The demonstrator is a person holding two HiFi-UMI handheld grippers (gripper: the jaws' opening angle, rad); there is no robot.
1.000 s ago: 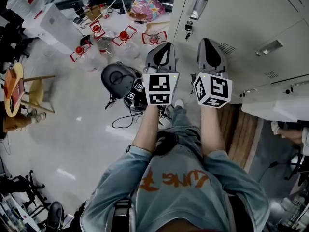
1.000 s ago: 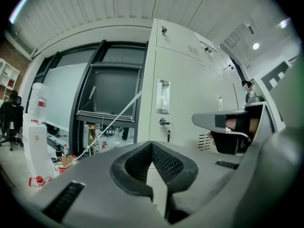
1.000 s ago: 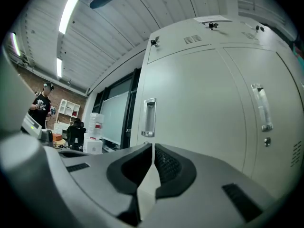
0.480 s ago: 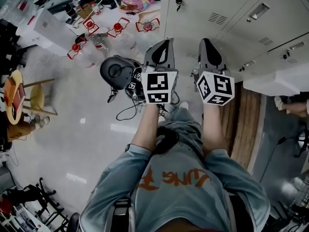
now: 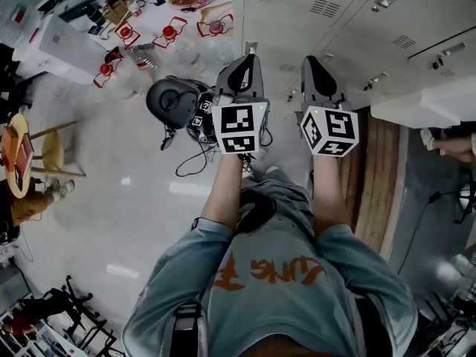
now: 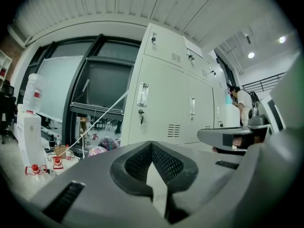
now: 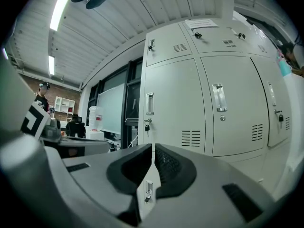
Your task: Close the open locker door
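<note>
A row of pale grey lockers stands ahead of me; their doors with handles and keys look flush in both gripper views. At the right of the head view a white panel juts out from the row; I cannot tell for sure that it is the open door. My left gripper and right gripper are held side by side, pointing at the lockers and clear of them. The left gripper's jaws meet with nothing between them. The right gripper is likewise shut and empty.
On the floor to the left lie a black rounded case with loose cables, several red-capped bottles and a white box. A wooden stool stands far left. A person's hand shows at the right edge.
The lockers and floor clutter have slid up and left in the head view as I turn towards the right-hand lockers. Both grippers stay shut and side by side.
</note>
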